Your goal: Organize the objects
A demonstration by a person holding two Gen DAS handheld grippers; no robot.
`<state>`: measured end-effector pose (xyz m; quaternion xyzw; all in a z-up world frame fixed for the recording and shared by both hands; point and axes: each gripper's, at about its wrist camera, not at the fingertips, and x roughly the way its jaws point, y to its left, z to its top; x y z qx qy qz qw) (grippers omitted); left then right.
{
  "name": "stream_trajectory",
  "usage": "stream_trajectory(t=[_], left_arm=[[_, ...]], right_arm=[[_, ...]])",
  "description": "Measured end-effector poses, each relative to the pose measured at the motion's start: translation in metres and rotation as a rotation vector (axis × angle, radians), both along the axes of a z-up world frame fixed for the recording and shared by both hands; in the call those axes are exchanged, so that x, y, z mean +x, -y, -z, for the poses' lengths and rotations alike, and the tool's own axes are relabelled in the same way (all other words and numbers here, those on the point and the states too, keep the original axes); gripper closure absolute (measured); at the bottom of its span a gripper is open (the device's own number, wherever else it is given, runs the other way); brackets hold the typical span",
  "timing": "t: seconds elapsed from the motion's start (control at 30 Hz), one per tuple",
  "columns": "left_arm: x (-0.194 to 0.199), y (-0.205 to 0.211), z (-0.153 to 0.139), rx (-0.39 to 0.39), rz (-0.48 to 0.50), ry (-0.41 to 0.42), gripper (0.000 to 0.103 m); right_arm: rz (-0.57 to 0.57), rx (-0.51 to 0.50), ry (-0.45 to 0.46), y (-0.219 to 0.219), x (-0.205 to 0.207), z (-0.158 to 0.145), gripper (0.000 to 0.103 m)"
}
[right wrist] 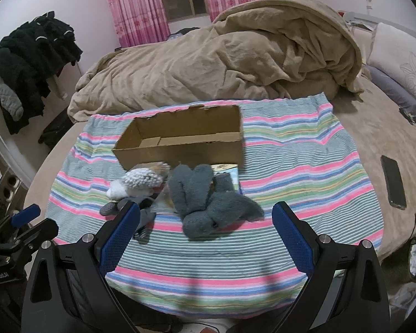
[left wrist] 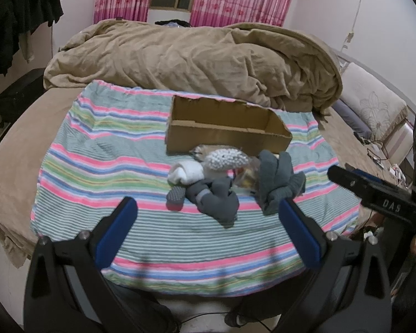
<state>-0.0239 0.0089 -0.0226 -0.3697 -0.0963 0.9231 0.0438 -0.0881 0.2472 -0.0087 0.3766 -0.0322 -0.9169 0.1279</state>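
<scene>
Cardboard box, open-topped, centre of left wrist view on striped cloth; sock pile just below it. Left gripper fingers spread, holding nothing, lower frame. Right wrist view: box upper centre, grey socks below; right gripper fingers spread, holding nothing; phone at right on the bed.

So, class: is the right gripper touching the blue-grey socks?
Apart. In the right wrist view the right gripper is open, with striped cloth visible between each fingertip and the blue-grey socks.
</scene>
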Motion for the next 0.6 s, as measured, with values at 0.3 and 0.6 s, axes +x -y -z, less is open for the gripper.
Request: stream_trajectory(t=[0.3, 0.6], left_arm=[[-0.027, 0.005, 0.025, -0.015, -0.006, 0.040, 0.001], [-0.057, 0.007, 0.059, 0.020, 0.006, 0.106, 0.001]], right_arm=[[0.076, 0.010, 0.033, -0.030, -0.023, 0.009, 0.005], [0.086, 0.022, 0.112, -0.036, -0.048, 0.041, 0.005]])
